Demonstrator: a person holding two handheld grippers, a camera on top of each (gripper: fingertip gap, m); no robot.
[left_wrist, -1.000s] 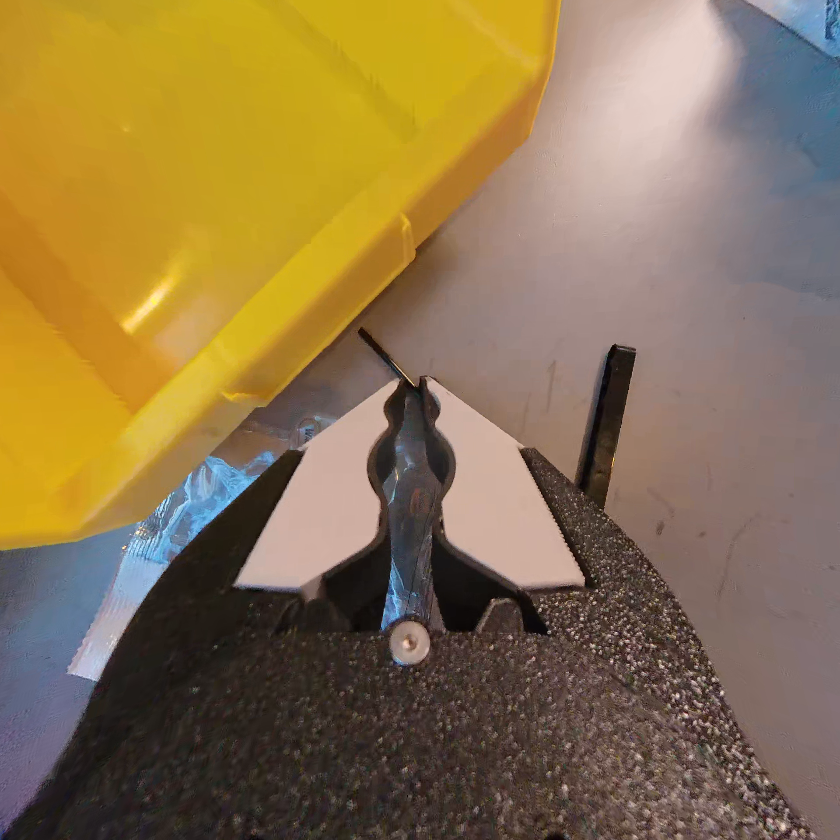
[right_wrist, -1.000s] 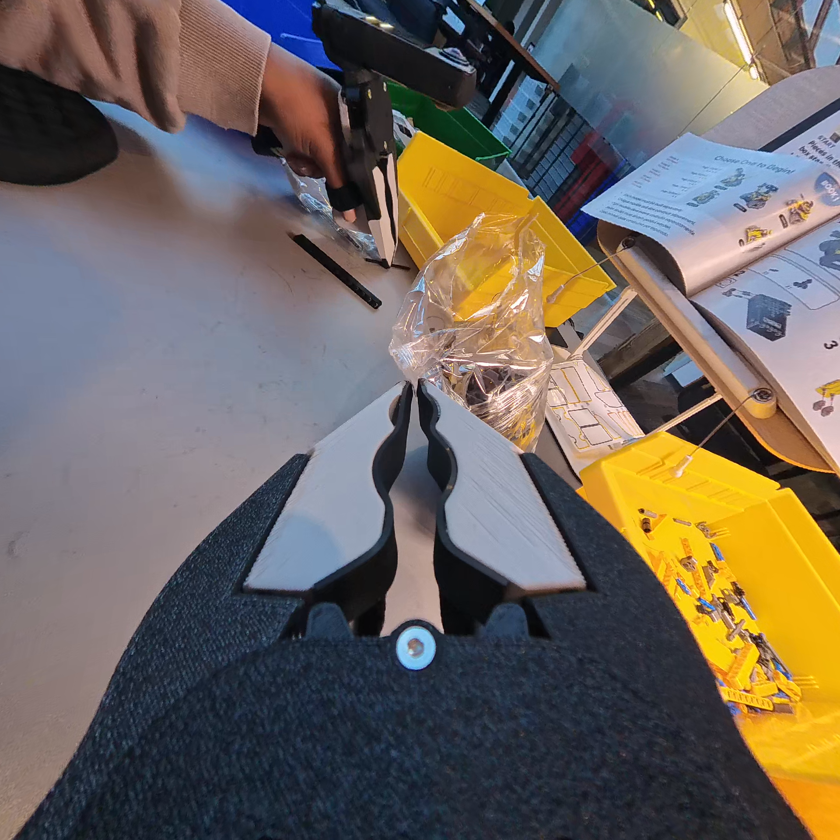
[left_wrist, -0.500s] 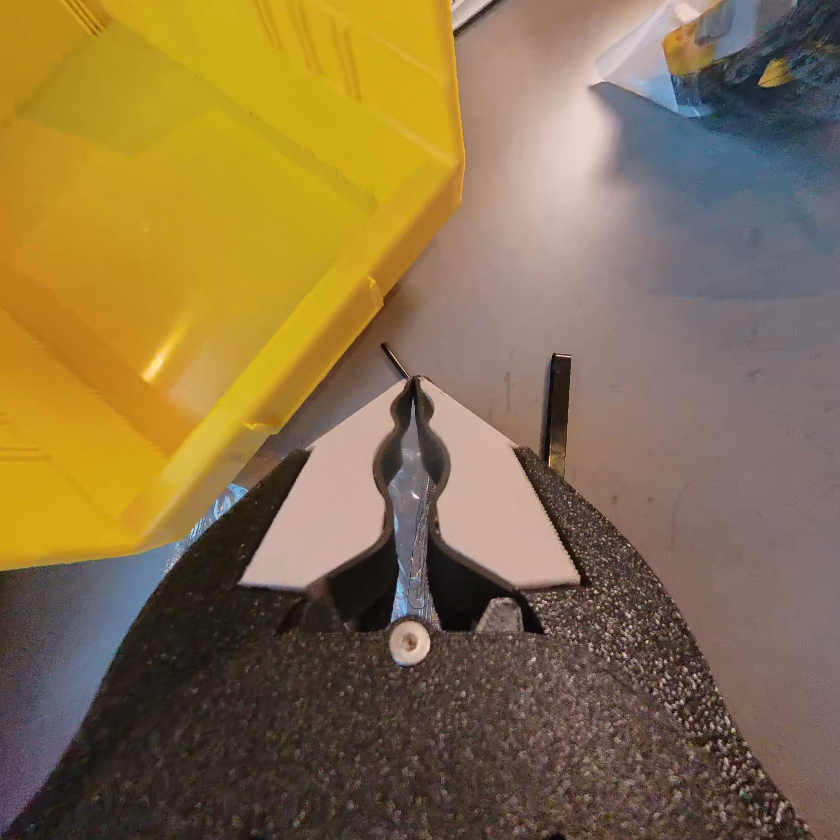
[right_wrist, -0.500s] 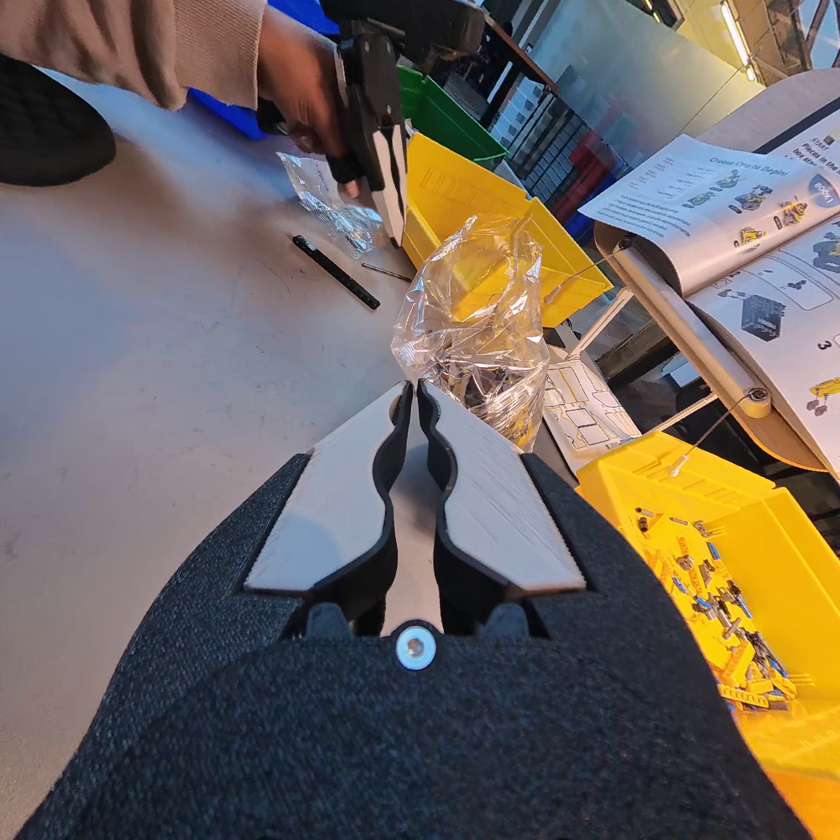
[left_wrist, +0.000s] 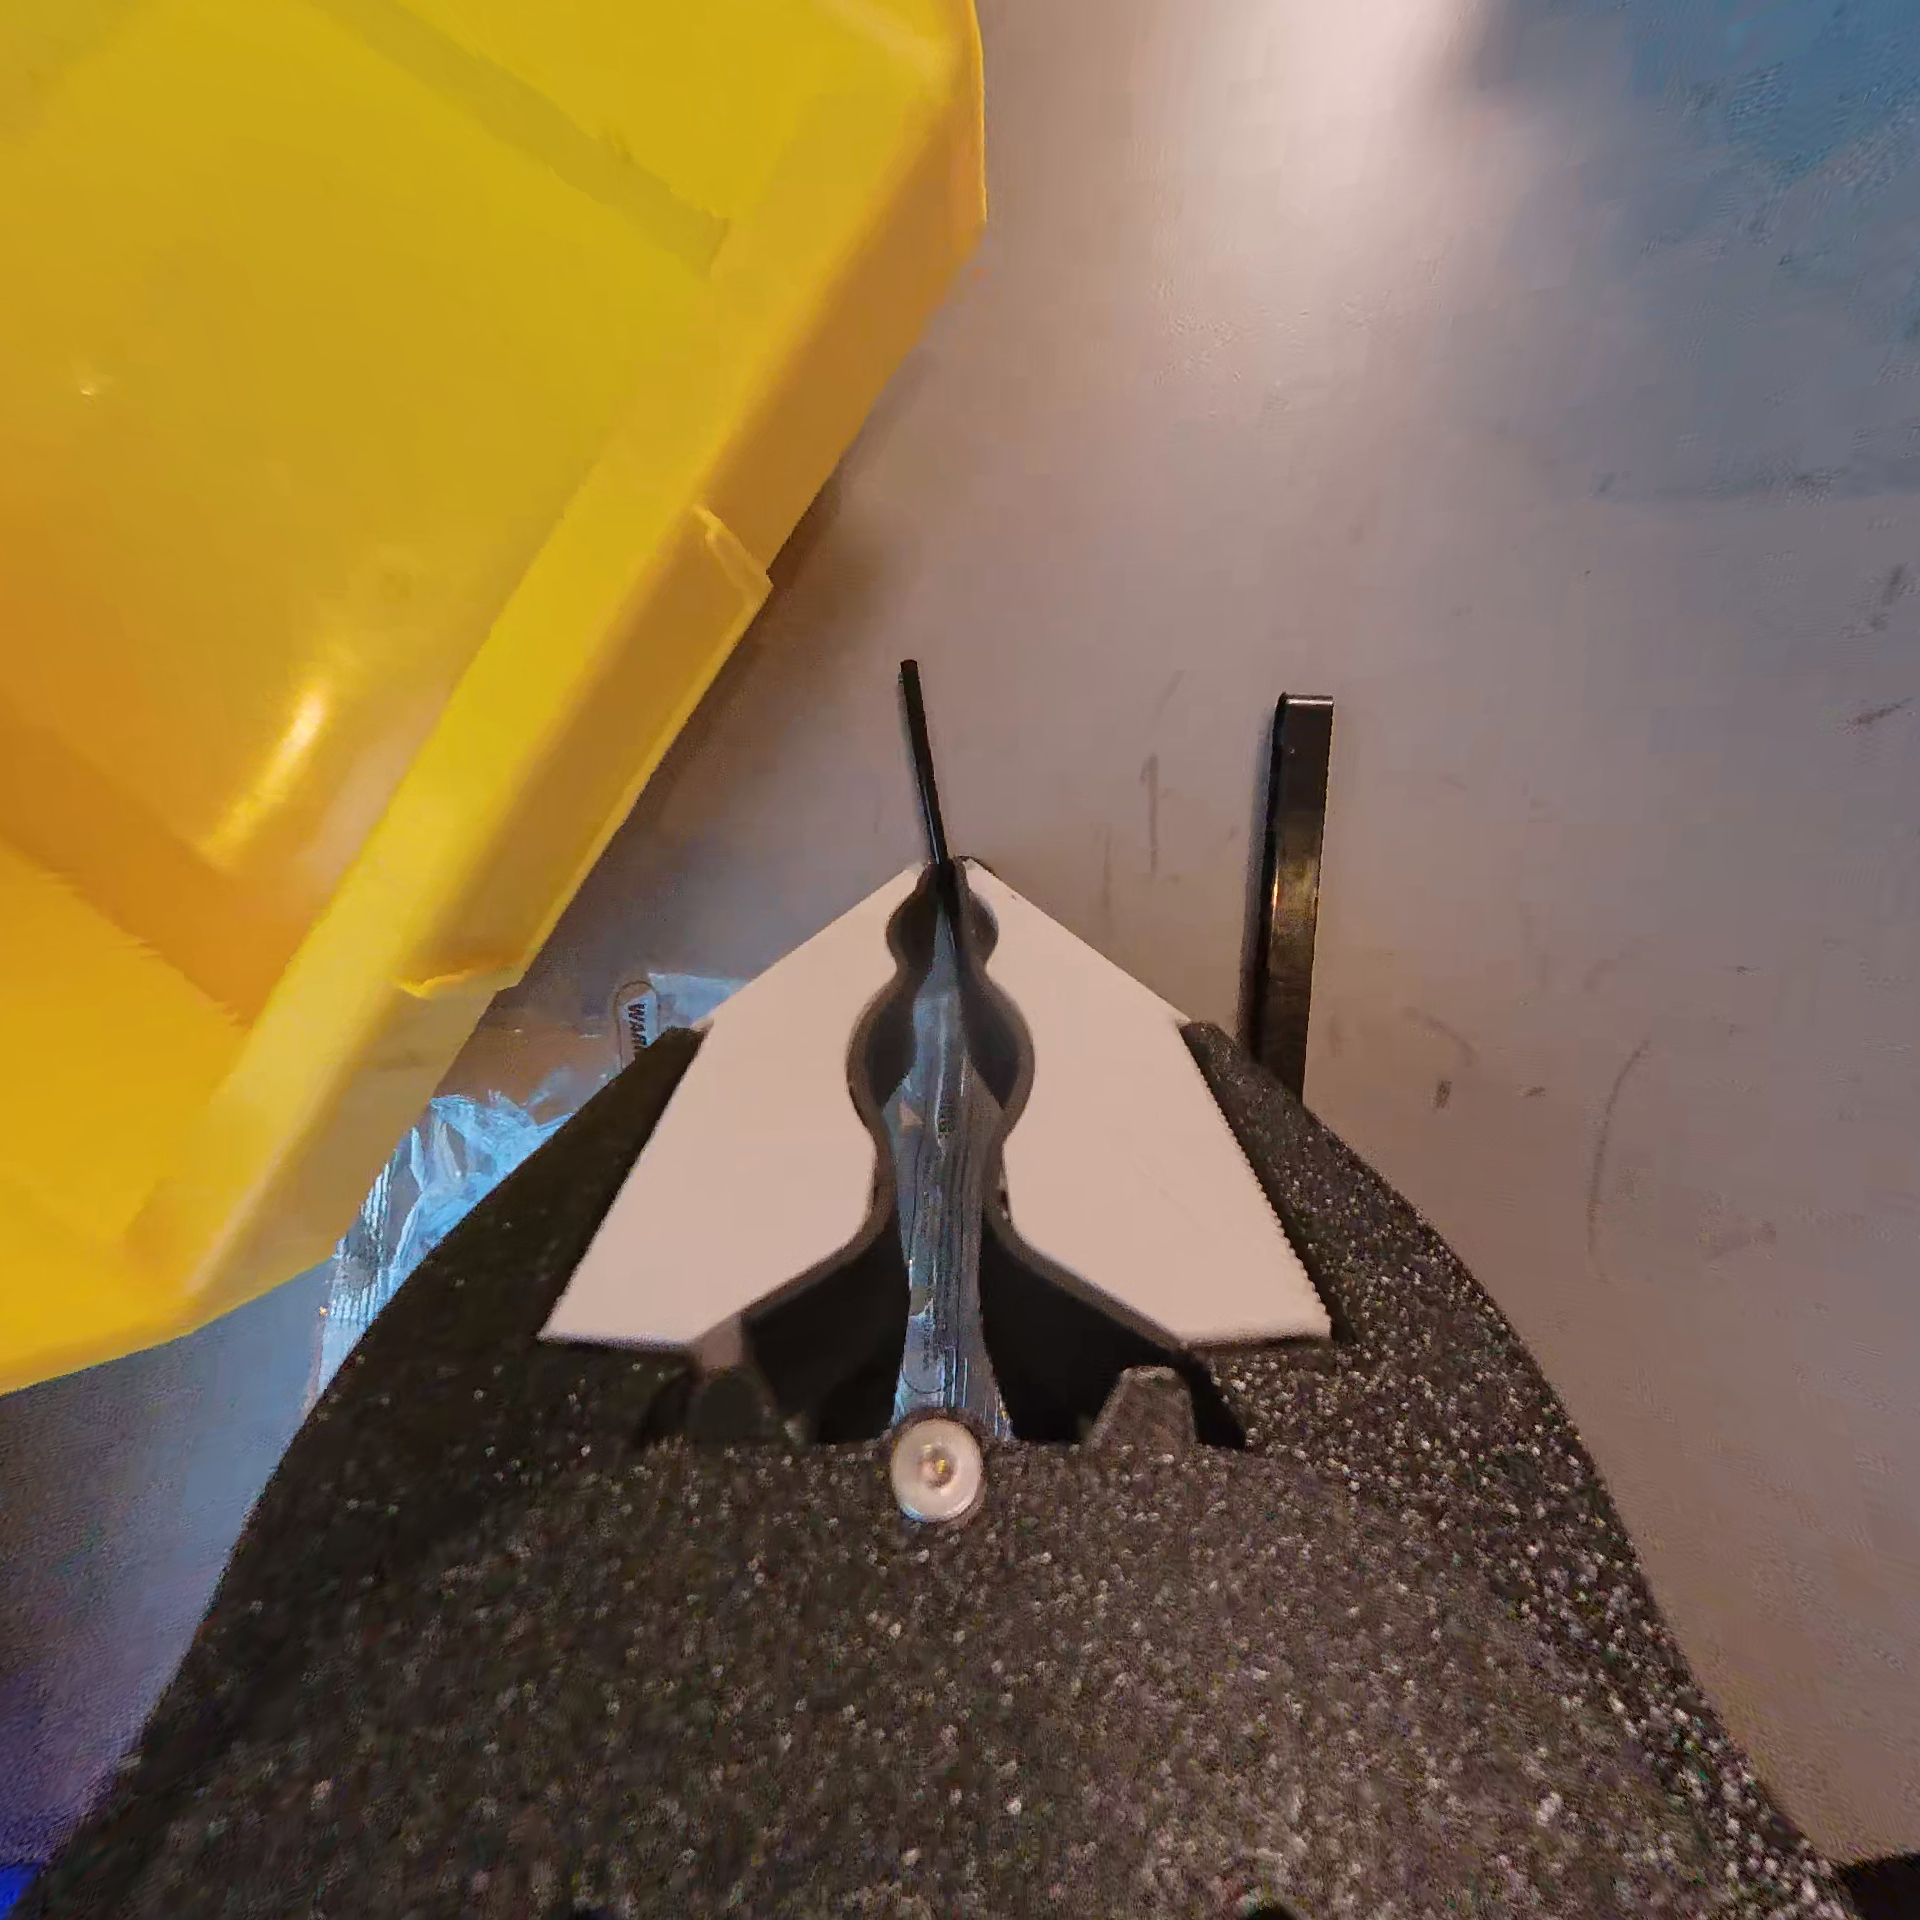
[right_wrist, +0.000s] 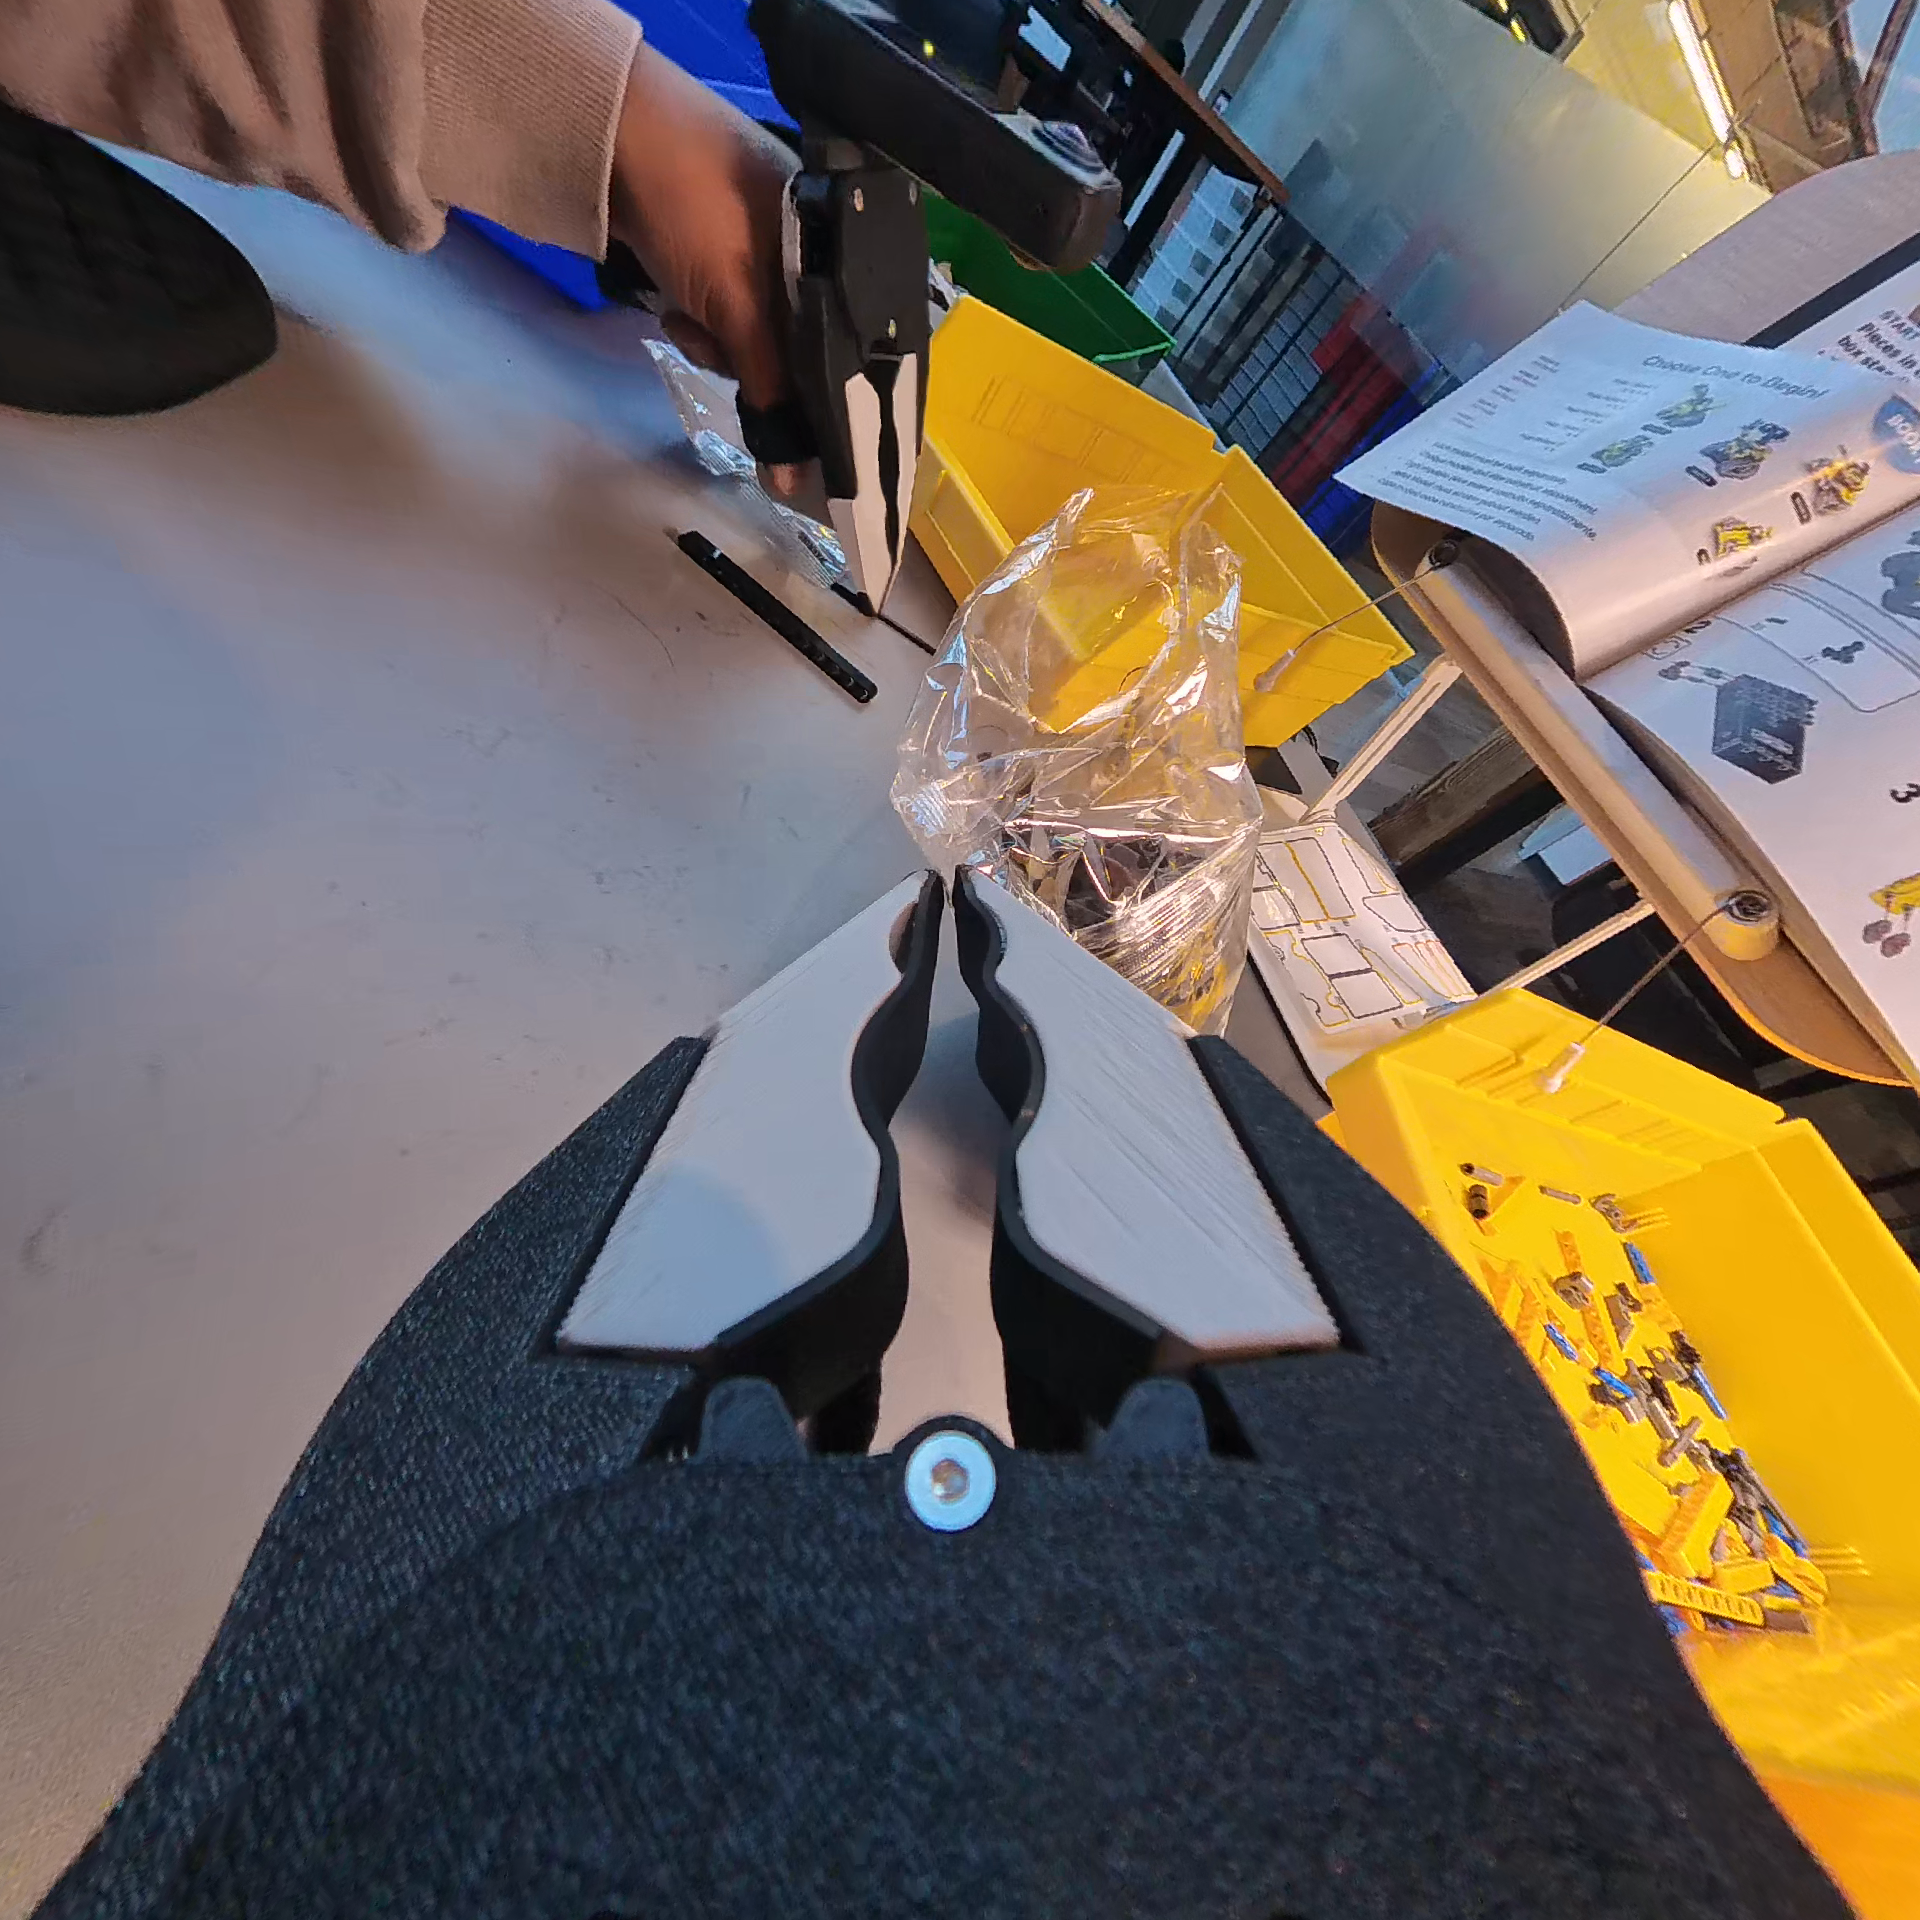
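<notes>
We see the left gripper (left_wrist: 951, 868) with jaws closed on a thin black rod (left_wrist: 925, 769) beside the yellow bin (left_wrist: 416, 416). The right gripper (right_wrist: 943, 883), jaws nearly closed and empty, is at the clear bag (right_wrist: 1081, 727) on the tabletop (right_wrist: 364, 779).

The left gripper (left_wrist: 951, 868) has its fingers closed to the tips over a thin black rod (left_wrist: 925, 764), which lies at the middle of the left wrist frame just beside a flat black beam (left_wrist: 1291, 883) on the grey worktop (left_wrist: 1558, 520). The right gripper (right_wrist: 940, 883), fingers nearly together with a narrow gap and nothing between them, sits mid-frame against a crumpled clear plastic bag (right_wrist: 1081, 748) standing upright.
</notes>
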